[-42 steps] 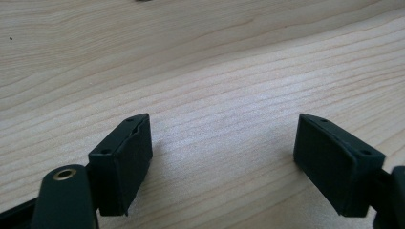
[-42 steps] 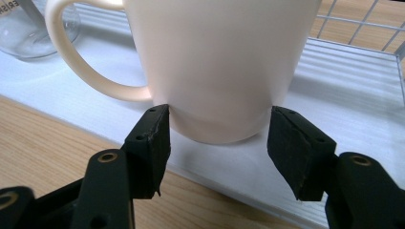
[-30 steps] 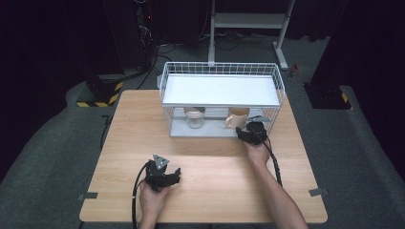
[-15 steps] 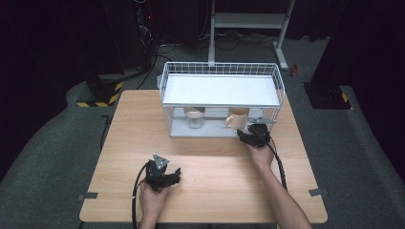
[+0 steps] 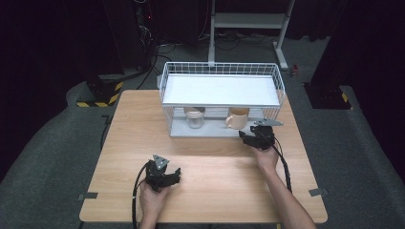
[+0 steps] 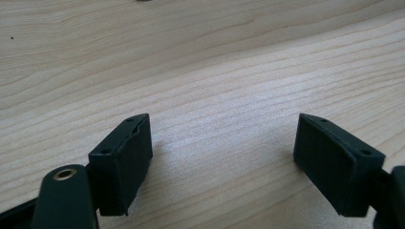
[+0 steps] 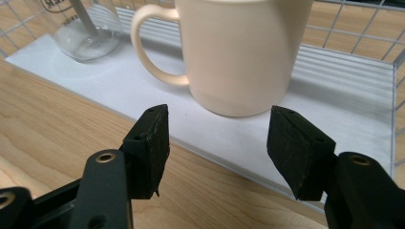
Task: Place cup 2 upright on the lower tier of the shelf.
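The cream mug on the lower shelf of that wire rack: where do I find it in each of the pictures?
High view: the cream mug stands right of centre, on the lower shelf of the wire rack, just beyond the right tongs.
Right gripper view: the mug is top centre, just beyond the open jaws, handle to the picture's left.
Left gripper view: bare wooden table, no mug.
Shared landmark: the glass jar beside the mug.

The right gripper (image 5: 251,135) has slid a little down and to the right in the high view, backing slightly away from the front edge of the wire rack (image 5: 168,85) at the centre of the frame. It now sits just clear of the cream mug (image 5: 235,119), and the forearm behind it lies a touch nearer the right edge of the table (image 5: 143,124).
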`<state>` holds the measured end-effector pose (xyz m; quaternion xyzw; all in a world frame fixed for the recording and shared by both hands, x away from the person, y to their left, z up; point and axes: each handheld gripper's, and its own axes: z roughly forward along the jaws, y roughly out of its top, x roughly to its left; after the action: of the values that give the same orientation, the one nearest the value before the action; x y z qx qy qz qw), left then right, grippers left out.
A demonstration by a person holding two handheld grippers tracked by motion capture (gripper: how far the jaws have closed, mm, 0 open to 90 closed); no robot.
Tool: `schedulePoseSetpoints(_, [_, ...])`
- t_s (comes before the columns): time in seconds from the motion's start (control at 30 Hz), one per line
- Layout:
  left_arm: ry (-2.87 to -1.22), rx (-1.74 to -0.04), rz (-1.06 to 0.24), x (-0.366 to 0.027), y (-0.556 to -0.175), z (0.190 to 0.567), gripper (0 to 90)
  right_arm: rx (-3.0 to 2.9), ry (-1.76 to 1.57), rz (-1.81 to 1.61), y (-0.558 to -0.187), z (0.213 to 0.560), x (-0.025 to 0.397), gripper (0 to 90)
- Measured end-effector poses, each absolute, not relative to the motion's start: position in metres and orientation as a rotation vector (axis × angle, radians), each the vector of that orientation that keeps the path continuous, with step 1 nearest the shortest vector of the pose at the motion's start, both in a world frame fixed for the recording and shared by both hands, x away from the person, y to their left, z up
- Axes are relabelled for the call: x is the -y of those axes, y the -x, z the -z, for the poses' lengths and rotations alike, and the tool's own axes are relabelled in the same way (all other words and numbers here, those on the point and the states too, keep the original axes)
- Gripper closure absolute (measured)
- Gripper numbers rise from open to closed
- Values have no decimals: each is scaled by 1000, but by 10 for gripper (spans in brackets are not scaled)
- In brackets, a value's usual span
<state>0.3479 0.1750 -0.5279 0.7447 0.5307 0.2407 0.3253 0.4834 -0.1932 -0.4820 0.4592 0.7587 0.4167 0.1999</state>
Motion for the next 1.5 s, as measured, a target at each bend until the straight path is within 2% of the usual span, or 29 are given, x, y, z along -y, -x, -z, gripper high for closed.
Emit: schedulePoseSetpoints(1.5, [-1949, -1394, -631, -175, -348, 528, 211, -2050, -1266, -1294, -438, 469, 234, 362])
